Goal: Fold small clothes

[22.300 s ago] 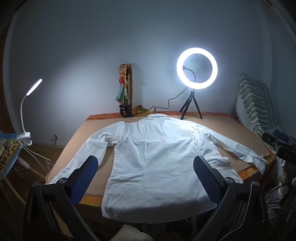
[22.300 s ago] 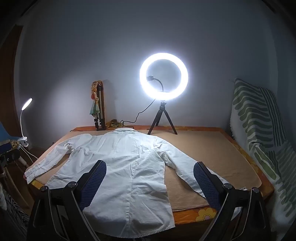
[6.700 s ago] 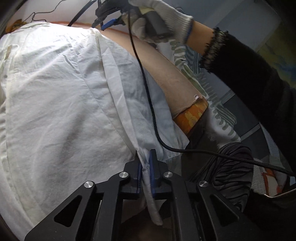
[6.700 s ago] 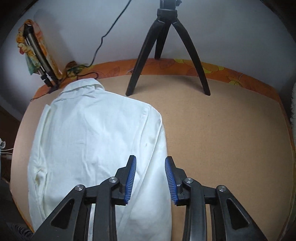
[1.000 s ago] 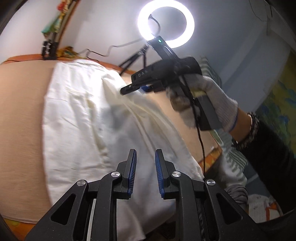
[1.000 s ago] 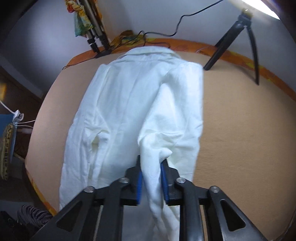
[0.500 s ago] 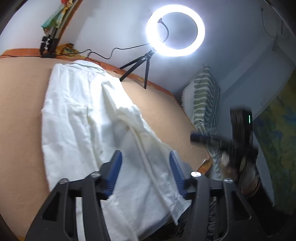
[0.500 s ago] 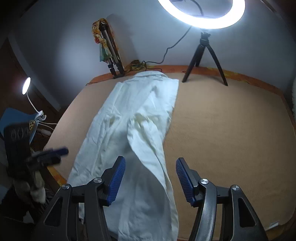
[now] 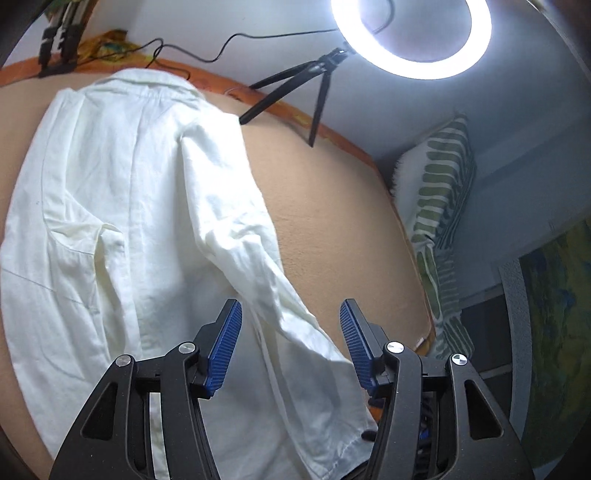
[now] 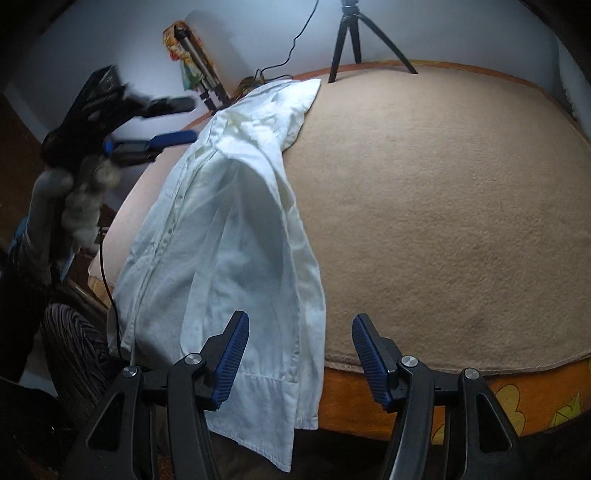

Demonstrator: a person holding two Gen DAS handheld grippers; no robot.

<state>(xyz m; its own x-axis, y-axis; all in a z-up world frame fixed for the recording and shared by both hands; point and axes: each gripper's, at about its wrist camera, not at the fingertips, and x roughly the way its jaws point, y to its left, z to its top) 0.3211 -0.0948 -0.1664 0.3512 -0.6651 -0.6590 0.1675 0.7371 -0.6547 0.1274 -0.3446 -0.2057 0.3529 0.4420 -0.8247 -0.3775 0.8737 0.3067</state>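
Looks like we're sitting between folds: the white shirt [image 9: 122,206] is lying lengthwise on the bed [image 10: 443,206], sleeves tucked in, hem drooping over the edge, with both the left tongs [image 9: 290,343] and right tongs [image 10: 299,354] spread and empty, so I'm guessing pinching that hem comes next.

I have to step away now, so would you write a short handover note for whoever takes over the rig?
Left gripper: open, holding nothing, above the shirt's lower part.
Right gripper: open, holding nothing, over the hem at the bed's near edge.
White shirt: lengthwise on the tan blanket, collar toward the ring light, hem hanging over the near edge.
Done: both sleeves folded onto the body.
Left: fold the narrow strip crosswise, hem toward collar, then smooth it.
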